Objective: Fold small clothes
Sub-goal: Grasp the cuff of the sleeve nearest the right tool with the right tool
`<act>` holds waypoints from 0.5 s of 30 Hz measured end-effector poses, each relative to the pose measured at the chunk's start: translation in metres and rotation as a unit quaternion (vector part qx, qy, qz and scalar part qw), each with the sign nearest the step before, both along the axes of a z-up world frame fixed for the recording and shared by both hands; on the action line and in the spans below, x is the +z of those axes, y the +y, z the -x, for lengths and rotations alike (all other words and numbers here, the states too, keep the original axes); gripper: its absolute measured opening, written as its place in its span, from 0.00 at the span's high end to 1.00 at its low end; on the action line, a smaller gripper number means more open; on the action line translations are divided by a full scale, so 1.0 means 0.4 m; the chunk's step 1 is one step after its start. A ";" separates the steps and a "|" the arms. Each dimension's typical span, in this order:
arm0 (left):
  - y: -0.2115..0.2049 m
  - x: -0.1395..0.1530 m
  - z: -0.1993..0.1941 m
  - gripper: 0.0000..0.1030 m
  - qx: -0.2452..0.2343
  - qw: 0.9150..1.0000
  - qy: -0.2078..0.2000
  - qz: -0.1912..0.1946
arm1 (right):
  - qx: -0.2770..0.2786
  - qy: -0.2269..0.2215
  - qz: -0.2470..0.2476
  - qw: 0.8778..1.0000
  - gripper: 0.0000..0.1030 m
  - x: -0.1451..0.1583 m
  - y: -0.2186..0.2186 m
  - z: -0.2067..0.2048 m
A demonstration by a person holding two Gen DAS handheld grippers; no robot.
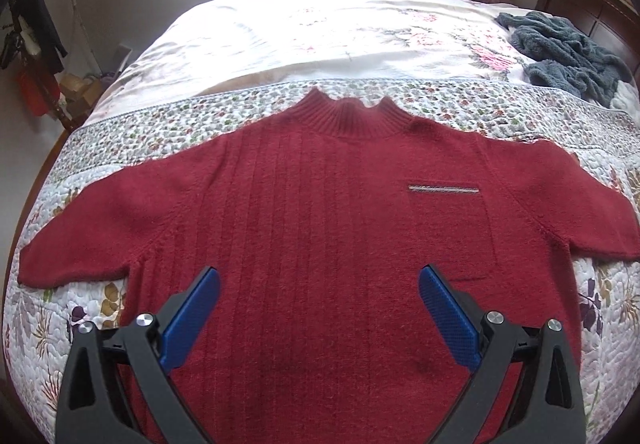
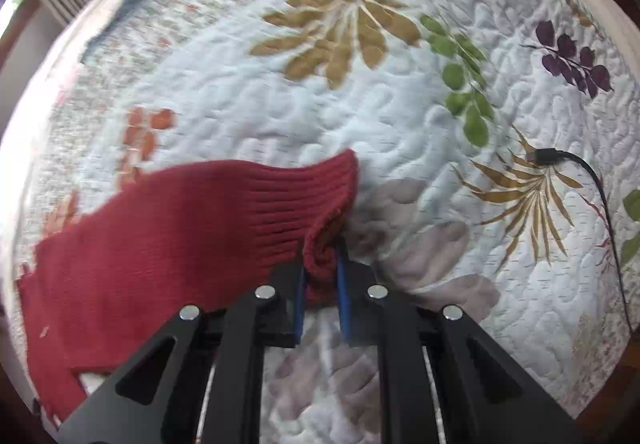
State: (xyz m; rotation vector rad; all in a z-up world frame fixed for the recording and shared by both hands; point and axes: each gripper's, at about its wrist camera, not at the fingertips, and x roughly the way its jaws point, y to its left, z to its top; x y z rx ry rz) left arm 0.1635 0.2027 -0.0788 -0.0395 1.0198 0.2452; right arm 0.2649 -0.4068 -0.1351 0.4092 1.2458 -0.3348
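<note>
Sweater (image 1: 320,224) flat on bed (image 1: 280,35) | left gripper (image 1: 319,280) spread above hem | right gripper (image 2: 322,264) pinching sleeve cuff (image 2: 320,203); best carried inward, kept taut.

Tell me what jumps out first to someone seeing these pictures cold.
A dark red sweater lies spread flat, collar away from the camera, on a flowered quilt covering the bed; the open left gripper hovers over its lower part. In the right wrist view, the right gripper is shut on a ribbed edge of the sweater. A grey fleece heap sits at the far right of the bed.
</note>
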 end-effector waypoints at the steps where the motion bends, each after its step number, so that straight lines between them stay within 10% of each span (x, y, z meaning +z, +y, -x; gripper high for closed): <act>1: 0.007 0.001 0.003 0.04 0.003 1.000 0.000 0.001 | 0.002 -0.007 0.000 1.000 0.89 0.015 0.007 0.003; 15: 0.125 0.005 0.034 0.04 0.037 0.999 0.008 0.019 | 0.197 -0.134 -0.027 0.971 0.89 0.269 0.482 -0.002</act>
